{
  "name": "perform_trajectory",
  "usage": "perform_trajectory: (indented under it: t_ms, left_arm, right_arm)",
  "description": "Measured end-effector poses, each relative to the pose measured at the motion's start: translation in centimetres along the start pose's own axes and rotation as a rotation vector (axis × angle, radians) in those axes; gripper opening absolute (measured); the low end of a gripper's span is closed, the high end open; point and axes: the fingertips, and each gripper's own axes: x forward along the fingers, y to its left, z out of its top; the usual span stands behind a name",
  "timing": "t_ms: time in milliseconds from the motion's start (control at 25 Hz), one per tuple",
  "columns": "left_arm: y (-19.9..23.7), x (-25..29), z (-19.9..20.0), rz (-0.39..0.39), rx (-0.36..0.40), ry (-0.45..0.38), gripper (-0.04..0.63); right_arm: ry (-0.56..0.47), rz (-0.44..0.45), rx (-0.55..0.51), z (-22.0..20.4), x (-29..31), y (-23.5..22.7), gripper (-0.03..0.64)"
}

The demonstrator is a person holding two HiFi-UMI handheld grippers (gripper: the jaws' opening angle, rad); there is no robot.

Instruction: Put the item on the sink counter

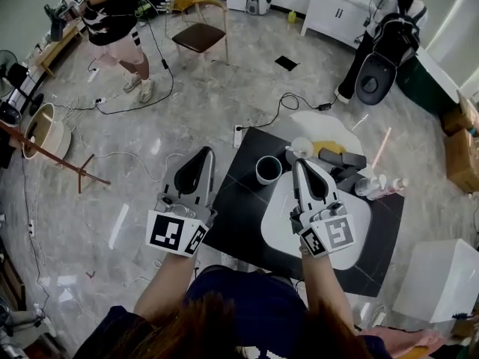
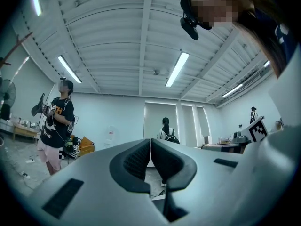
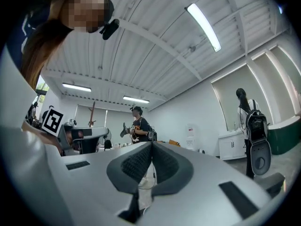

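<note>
In the head view a black sink counter (image 1: 239,208) with a white basin (image 1: 358,226) lies below both raised grippers. On it stand a dark cup (image 1: 269,169), a white round item (image 1: 301,147), a yellow piece (image 1: 329,147), black items (image 1: 343,158) and small bottles (image 1: 380,187). My left gripper (image 1: 200,154) hangs over the counter's left edge and the floor, jaws together and empty. My right gripper (image 1: 299,164) hovers over the basin beside the cup, jaws also together and empty. Both gripper views look level across the room: left gripper (image 2: 150,142), right gripper (image 3: 152,145), pads touching, nothing held.
A power strip (image 1: 238,135) and cables lie on the floor behind the counter. A white box (image 1: 441,279) stands at the right, a wooden stand (image 1: 56,155) at the left, a chair (image 1: 200,34) farther back. One person (image 1: 112,21) stands far left, another (image 1: 389,43) far right.
</note>
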Motion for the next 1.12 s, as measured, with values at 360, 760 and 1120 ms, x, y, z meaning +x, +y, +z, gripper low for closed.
perform_trajectory:
  t_ms: [360,760,1120]
  left_arm:
    - [-0.9,0.3,2.2,-0.020,0.010,-0.044,0.023]
    - [-1.2,0.3,2.0,-0.033,0.003,-0.042,0.023]
    - [-1.9,0.5,1.5,-0.048,0.000,-0.028,0.023]
  right_arm:
    - [-0.049,-0.016,-0.020,3.3,-0.8,0.8,0.016]
    - [-0.060,-0.017,-0.024,3.6,-1.0,1.0,0.015]
    - [-0.059,-0.022,-0.027,3.7,-1.5,0.8,0.015]
